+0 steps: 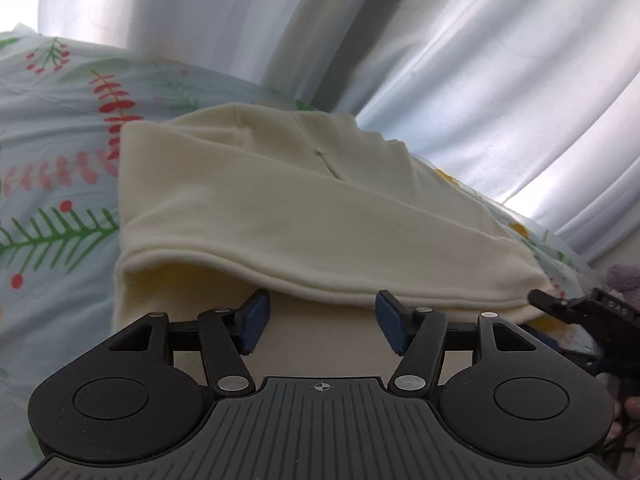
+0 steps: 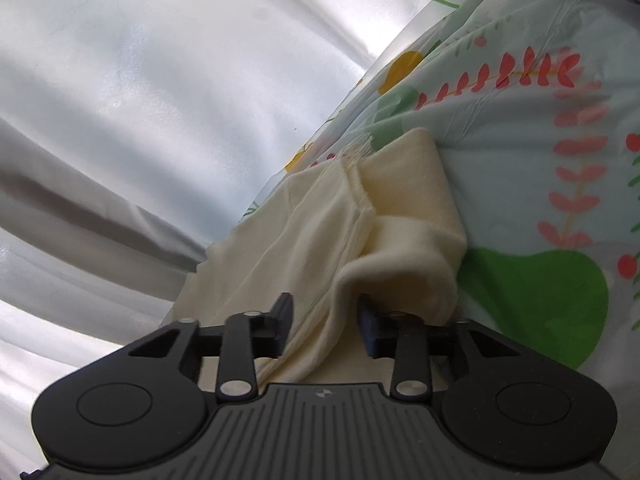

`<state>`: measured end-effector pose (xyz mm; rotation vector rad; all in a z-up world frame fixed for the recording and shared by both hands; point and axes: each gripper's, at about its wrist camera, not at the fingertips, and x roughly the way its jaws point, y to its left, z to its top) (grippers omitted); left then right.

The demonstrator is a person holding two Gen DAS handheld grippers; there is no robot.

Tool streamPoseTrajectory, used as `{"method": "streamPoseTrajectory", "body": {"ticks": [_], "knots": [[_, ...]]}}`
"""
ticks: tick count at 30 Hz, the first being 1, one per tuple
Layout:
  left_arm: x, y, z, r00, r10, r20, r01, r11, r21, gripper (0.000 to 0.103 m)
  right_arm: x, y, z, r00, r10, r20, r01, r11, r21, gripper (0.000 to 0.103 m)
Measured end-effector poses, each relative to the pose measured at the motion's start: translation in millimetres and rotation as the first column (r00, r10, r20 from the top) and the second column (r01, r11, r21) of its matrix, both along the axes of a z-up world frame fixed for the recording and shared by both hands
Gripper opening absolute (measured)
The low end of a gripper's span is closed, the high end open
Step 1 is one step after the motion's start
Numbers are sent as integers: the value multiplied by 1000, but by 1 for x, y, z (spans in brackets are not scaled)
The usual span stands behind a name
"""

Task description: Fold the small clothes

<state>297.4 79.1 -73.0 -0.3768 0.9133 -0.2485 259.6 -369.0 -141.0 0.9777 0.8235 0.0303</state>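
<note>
A cream garment (image 1: pixel 280 208) lies folded on a floral sheet (image 1: pixel 60 184), its thick hemmed edge nearest me. My left gripper (image 1: pixel 320 320) is open, its blue pads (image 1: pixel 252 324) just under that edge, nothing between them. In the right wrist view the same garment (image 2: pixel 360 232) is bunched and layered. My right gripper (image 2: pixel 324 320) is open with a fold of the cloth lying loosely between its fingers. The right gripper also shows at the right edge of the left wrist view (image 1: pixel 580 308), by the garment's corner.
White curtains (image 1: pixel 440 40) hang behind the bed, also filling the left of the right wrist view (image 2: pixel 140 120). The floral sheet (image 2: pixel 540 160) extends to the right. A purple fuzzy thing (image 1: pixel 624 276) sits at the far right.
</note>
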Motion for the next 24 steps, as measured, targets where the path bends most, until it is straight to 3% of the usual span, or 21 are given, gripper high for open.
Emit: {"method": "streamPoseTrajectory", "body": {"ticks": [3, 4, 5, 6, 7, 11, 14, 20, 24], "knots": [[8, -12, -5, 1000, -2, -5, 2, 1000, 21, 62, 4, 19, -3, 999, 35, 7, -35, 999, -8, 47], [10, -16, -6, 1000, 1, 13, -2, 1000, 29, 62, 8, 26, -1, 999, 38, 9, -38, 999, -27, 34], [12, -18, -6, 1000, 1, 17, -1, 999, 35, 62, 12, 30, -2, 999, 47, 1, -47, 999, -12, 14], [14, -19, -6, 1000, 1, 19, -2, 999, 45, 62, 16, 32, -4, 999, 48, -16, -47, 999, 11, 8], [16, -21, -6, 1000, -2, 23, 0, 998, 56, 62, 19, 35, -7, 999, 38, -32, -37, 999, 24, 7], [22, -23, -7, 999, -24, 34, 20, 996, 92, 62, 27, 37, -2, 999, 32, -4, -32, 997, -69, 6], [20, -23, -5, 999, -32, 13, 30, 994, 105, 65, 29, 33, -4, 999, 33, -14, -34, 997, -66, 7], [-2, -25, 1, 999, -43, -9, 44, 982, 181, 69, 4, 36, 3, 989, 143, -25, -145, 982, -119, 8], [-21, -31, 6, 997, -69, -26, 73, 967, 243, 71, -25, 41, 15, 968, 251, -23, -251, 947, -199, 23]]}}
